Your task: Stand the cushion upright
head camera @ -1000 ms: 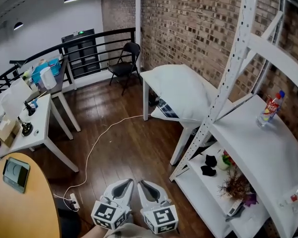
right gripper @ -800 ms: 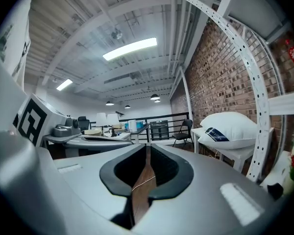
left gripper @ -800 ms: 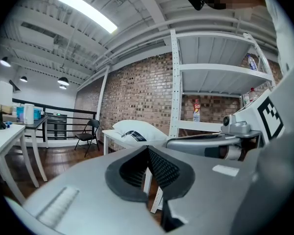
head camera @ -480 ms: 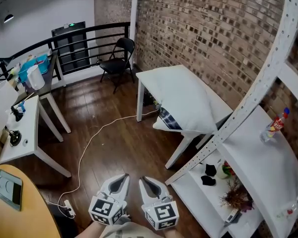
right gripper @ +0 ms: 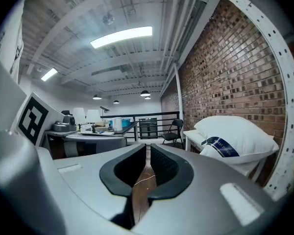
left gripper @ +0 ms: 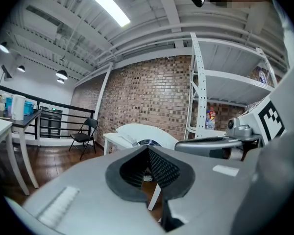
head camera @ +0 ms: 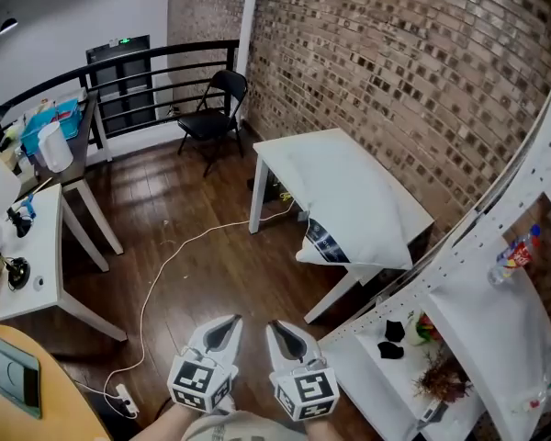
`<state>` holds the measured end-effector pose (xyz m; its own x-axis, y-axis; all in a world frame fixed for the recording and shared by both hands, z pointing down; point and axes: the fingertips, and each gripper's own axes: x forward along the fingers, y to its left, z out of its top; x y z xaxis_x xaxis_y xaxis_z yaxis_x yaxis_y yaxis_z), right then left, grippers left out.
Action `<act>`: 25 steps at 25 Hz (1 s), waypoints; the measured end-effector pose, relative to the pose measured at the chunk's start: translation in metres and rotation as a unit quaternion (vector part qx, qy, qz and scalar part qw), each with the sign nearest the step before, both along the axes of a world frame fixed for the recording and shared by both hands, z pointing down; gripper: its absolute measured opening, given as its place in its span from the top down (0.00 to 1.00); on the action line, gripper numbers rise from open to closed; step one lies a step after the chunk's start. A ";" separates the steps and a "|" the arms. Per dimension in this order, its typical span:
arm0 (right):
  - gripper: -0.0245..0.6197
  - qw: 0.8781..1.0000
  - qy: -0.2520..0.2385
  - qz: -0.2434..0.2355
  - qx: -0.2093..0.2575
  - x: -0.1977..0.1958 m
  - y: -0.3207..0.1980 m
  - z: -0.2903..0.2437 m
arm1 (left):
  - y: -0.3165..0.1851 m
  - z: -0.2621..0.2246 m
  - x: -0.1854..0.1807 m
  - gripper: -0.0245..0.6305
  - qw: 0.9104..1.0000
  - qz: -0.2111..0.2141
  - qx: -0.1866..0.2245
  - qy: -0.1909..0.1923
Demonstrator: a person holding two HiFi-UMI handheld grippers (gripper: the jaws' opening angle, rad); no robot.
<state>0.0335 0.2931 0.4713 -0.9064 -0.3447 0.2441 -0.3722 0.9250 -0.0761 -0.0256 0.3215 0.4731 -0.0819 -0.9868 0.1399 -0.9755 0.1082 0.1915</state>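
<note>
A white cushion (head camera: pixel 349 196) with a dark label lies flat on a small white table (head camera: pixel 285 150) by the brick wall, its near end hanging over the table's edge. The right gripper view shows the cushion (right gripper: pixel 235 138) at the right, the left gripper view shows the cushion (left gripper: pixel 144 133) ahead. Both grippers are low in the head view, side by side over the wooden floor, well short of the table. My left gripper (head camera: pixel 222 324) is shut and holds nothing. My right gripper (head camera: pixel 283 327) is shut with only a thin slit between its pads, also holding nothing.
A white metal shelf rack (head camera: pixel 496 301) stands at the right with a bottle (head camera: pixel 514 255) and small items on it. A white cable (head camera: pixel 165 265) runs across the floor. A folding chair (head camera: pixel 211 118), white desks (head camera: pixel 37 274) at the left and a black railing (head camera: pixel 138 62) border the room.
The whole view has advanced toward the cushion table; the table and cushion now sit nearer and more central, and the shelf rack has slid toward the right edge. Both grippers stay shut.
</note>
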 end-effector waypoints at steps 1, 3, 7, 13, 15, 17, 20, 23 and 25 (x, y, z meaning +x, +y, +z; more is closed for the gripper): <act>0.92 1.000 0.000 0.002 -0.001 -0.004 -0.003 0.001 | -0.004 0.001 -0.005 0.96 1.000 0.000 -0.001 0.003; 0.92 1.000 0.001 0.005 -0.002 -0.009 -0.010 0.003 | -0.011 0.001 -0.011 0.96 1.000 0.003 -0.001 0.011; 0.92 1.000 -0.003 0.007 0.002 -0.019 -0.026 0.000 | -0.026 0.005 -0.018 0.96 1.000 0.008 -0.008 0.012; 0.92 1.000 -0.027 -0.001 0.011 -0.040 -0.069 -0.008 | -0.064 0.017 -0.030 0.96 1.000 0.006 -0.023 0.008; 0.92 0.999 -0.039 -0.001 0.014 -0.045 -0.088 -0.010 | -0.082 0.019 -0.038 0.96 1.000 0.000 -0.025 0.004; 0.92 0.999 -0.044 -0.002 0.021 -0.048 -0.109 -0.014 | -0.105 0.016 -0.044 0.96 1.000 -0.003 -0.024 -0.001; 0.92 0.998 -0.049 -0.003 0.027 -0.055 -0.144 -0.020 | -0.142 0.009 -0.050 0.96 1.000 -0.001 -0.018 -0.008; 0.92 0.998 -0.058 -0.002 0.025 -0.060 -0.175 -0.023 | -0.176 0.002 -0.049 0.96 1.000 0.006 -0.014 -0.007; 0.92 0.998 -0.060 -0.002 0.025 -0.062 -0.193 -0.025 | -0.195 0.001 -0.047 0.96 1.000 0.012 -0.016 -0.012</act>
<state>-0.0284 0.1000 0.4466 -0.9296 -0.3495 0.1168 -0.3590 0.9304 -0.0741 -0.0723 0.1263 0.4743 -0.0627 -0.9835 0.1696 -0.9821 0.0910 0.1647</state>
